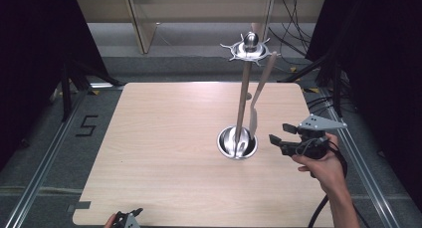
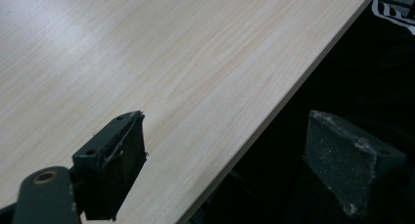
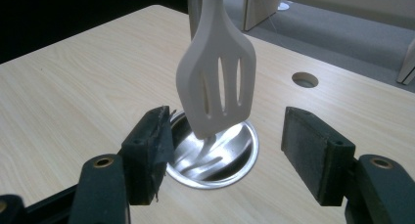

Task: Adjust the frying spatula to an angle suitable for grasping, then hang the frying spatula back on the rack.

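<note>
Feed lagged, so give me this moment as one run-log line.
right tongs: open, facing hanging slotted spatula | spatula: on utensil stand, blade over steel base, untouched | left tongs: open at table edge

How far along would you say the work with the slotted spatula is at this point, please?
Done: the spatula hangs from the rack, its blade above the steel base. In hand: nothing; the right tongs stand open beside it. Left: apparently only withdrawing. The left tongs wait open at the table edge.

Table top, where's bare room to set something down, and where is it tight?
The table is bare left of the stand's round metal base, out to the left edge, and along the near edge by the left gripper. It is tight on the right, where the hanging slotted spatula and the right gripper sit by the base.
</note>
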`<state>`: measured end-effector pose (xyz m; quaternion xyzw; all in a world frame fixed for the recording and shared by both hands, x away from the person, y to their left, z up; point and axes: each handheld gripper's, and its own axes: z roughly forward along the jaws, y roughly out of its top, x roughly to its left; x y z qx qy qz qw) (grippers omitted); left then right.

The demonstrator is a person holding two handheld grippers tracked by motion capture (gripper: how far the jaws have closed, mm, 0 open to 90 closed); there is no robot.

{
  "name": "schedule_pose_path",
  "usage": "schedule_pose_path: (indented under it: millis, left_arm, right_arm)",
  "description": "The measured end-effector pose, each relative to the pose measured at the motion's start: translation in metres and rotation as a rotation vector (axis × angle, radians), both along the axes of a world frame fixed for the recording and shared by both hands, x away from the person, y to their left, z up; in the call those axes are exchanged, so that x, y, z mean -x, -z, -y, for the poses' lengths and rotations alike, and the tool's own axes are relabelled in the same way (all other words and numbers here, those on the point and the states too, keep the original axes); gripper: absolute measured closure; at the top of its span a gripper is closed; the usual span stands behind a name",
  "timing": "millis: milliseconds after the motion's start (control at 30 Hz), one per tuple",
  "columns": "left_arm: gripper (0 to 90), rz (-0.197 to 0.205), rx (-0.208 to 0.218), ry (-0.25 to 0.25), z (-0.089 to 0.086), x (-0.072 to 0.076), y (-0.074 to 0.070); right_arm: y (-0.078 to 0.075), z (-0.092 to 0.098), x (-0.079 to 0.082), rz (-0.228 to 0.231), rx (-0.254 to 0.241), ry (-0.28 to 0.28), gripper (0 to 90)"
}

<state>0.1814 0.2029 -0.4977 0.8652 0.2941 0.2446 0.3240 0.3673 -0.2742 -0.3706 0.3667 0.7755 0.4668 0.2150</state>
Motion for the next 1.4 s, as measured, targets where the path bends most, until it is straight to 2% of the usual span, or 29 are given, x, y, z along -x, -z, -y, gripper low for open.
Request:
schedule_pose_path:
  millis: [33, 133, 167, 200, 300, 333, 367, 433, 600, 667, 700, 733, 933, 967, 1000, 1033, 1067, 1100, 1133, 1167, 1267, 1400]
  left_arm:
    - [14.8, -0.016, -0.016, 0.019, -0.002, 0.0, -0.003]
    - [14.8, -0.001, -0.004, 0.006, 0.0, -0.001, -0.001]
    - [14.8, -0.013, -0.004, 0.016, -0.001, 0.0, -0.003]
    - [14.8, -0.014, -0.009, 0.018, -0.002, 0.0, -0.003]
    - [14.9, -0.02, -0.004, 0.019, -0.001, 0.0, -0.003]
    - [14.8, -0.002, 0.011, -0.002, 0.0, -0.001, -0.001]
    - [14.8, -0.011, 0.036, 0.013, 0.002, -0.001, -0.001]
    - [14.8, 0.0, 0.005, 0.012, 0.002, -0.002, -0.001]
    - [14.8, 0.006, 0.005, -0.001, 0.002, -0.002, -0.001]
    - [14.8, -0.011, 0.013, 0.014, 0.001, -0.002, -0.001]
    - [14.8, -0.019, -0.01, 0.027, 0.0, -0.002, -0.003]
    - [14.9, -0.021, -0.014, 0.03, 0.0, -0.002, -0.003]
    - [14.8, -0.027, -0.008, 0.026, 0.0, -0.003, -0.002]
    - [14.8, -0.028, -0.008, 0.025, 0.0, -0.003, -0.002]
    - [14.8, -0.028, -0.008, 0.025, 0.0, -0.003, -0.002]
    - [14.8, -0.026, -0.002, 0.022, 0.0, -0.003, -0.002]
    - [14.8, -0.021, -0.002, 0.009, 0.001, -0.002, -0.002]
    - [14.8, -0.021, -0.003, 0.013, 0.0, -0.001, -0.003]
    - [14.8, -0.013, 0.045, -0.002, 0.003, -0.001, -0.001]
    - [14.8, -0.008, 0.022, -0.002, 0.002, -0.002, -0.001]
    - [14.8, -0.005, 0.025, 0.004, 0.002, 0.001, -0.002]
    - [14.8, 0.0, 0.015, 0.001, 0.003, 0.0, -0.002]
  right_arm:
    - [0.0, -0.001, 0.001, -0.018, -0.001, 0.004, 36.3]
    - [0.004, -0.003, 0.002, -0.016, -0.009, 0.015, 36.1]
    - [0.004, -0.002, 0.002, -0.013, 0.012, -0.002, 36.1]
    - [0.007, -0.003, 0.004, -0.037, 0.0, 0.002, 36.0]
    - [0.009, -0.002, 0.006, -0.045, 0.006, 0.007, 35.9]
    - [0.01, -0.001, 0.005, -0.042, 0.018, -0.003, 35.9]
    - [0.012, -0.001, 0.006, -0.055, 0.016, 0.001, 35.9]
    - [0.016, 0.001, 0.007, -0.065, 0.031, -0.01, 35.9]
    - [0.029, -0.002, 0.007, -0.087, 0.042, -0.016, 35.7]
    - [0.032, -0.006, 0.008, -0.103, 0.032, -0.014, 35.5]
    - [0.032, -0.006, 0.008, -0.103, 0.032, -0.014, 35.5]
    - [0.034, -0.008, 0.008, -0.099, 0.028, -0.012, 35.4]
    - [0.043, -0.013, 0.011, -0.119, 0.045, -0.035, 35.0]
    - [0.045, -0.013, 0.013, -0.142, 0.051, -0.036, 34.9]
    - [0.045, -0.013, 0.013, -0.142, 0.051, -0.036, 34.9]
    - [0.048, -0.013, 0.012, -0.126, 0.051, -0.038, 34.9]
    - [0.048, -0.013, 0.013, -0.146, 0.055, -0.048, 34.8]
    - [0.05, -0.014, 0.014, -0.142, 0.041, -0.034, 34.8]
    - [0.051, -0.013, 0.015, -0.156, 0.047, -0.039, 34.7]
    - [0.053, -0.013, 0.015, -0.144, 0.042, -0.032, 34.7]
    - [0.06, -0.01, 0.02, -0.167, 0.049, -0.028, 34.6]
    - [0.068, -0.008, 0.018, -0.167, 0.073, -0.038, 34.5]
